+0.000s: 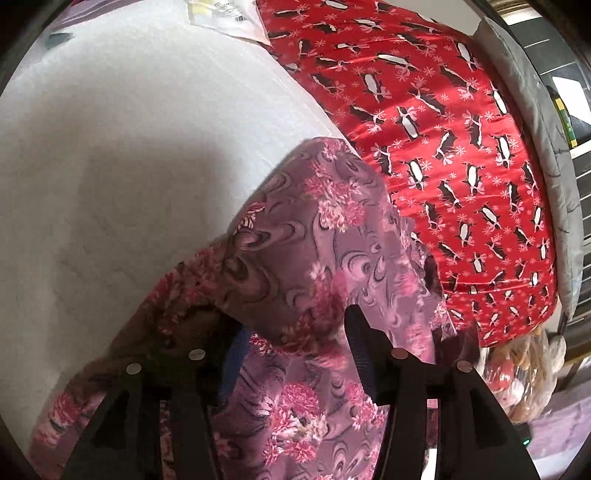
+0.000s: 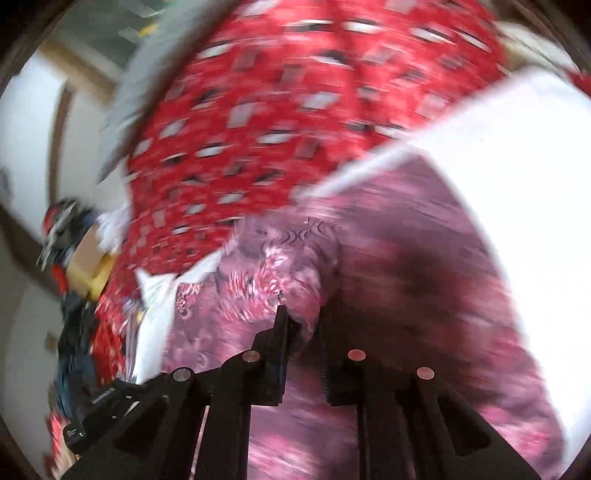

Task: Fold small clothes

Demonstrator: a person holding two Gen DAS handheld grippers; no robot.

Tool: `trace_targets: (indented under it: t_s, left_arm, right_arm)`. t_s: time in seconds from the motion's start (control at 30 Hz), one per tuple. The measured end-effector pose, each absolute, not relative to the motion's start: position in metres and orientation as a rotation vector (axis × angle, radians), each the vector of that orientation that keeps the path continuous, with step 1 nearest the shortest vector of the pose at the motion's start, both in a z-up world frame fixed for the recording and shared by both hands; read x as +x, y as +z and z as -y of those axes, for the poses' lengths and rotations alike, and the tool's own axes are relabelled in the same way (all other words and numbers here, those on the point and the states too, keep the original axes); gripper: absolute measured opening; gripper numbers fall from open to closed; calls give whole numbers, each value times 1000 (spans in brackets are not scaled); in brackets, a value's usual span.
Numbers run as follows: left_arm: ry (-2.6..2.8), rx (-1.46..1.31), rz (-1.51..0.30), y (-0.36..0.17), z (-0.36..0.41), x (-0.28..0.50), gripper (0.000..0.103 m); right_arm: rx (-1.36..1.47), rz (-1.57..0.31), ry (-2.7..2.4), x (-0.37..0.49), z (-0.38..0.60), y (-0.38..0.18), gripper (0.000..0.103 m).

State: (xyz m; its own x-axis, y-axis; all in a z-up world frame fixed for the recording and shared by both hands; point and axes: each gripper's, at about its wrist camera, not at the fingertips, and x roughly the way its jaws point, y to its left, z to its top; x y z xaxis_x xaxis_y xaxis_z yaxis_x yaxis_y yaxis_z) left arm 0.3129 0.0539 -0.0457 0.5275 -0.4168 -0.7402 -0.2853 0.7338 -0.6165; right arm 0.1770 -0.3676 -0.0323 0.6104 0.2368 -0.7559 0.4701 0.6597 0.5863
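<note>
A purple garment with pink flowers (image 1: pixel 295 229) lies rumpled on a white sheet (image 1: pixel 129 147). My left gripper (image 1: pixel 291 321) hovers low over the garment's near part. Its jaws stand apart, cloth lies under and between them, and a fold covers the tip of the left finger (image 1: pixel 229 343). The right wrist view is blurred. In it my right gripper (image 2: pixel 303 317) has its jaws close together, with a bunched edge of the same floral garment (image 2: pixel 406 258) pinched between the fingertips.
A red cloth printed with penguins (image 1: pixel 443 129) (image 2: pixel 277 110) lies beyond the garment. A grey padded edge (image 1: pixel 535 110) runs behind it. Papers (image 1: pixel 225 14) rest at the far side. A plastic bag (image 1: pixel 524 380) sits low right. Dark clutter (image 2: pixel 70 258) lies left.
</note>
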Motion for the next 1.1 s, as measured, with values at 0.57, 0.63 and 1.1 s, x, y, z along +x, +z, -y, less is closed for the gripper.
trace_targets:
  t_s: [0.57, 0.63, 1.1]
  left_arm:
    - [-100, -598, -976, -33, -31, 305, 25]
    - [-85, -571, -998, -37, -28, 307, 25]
    - [-137, -403, -881, 2, 17, 267, 32]
  right_arm:
    - [841, -820, -181, 187, 392, -5, 9]
    - [847, -783, -210, 175, 402, 0, 9]
    - [757, -844, -312, 139, 396, 8, 35]
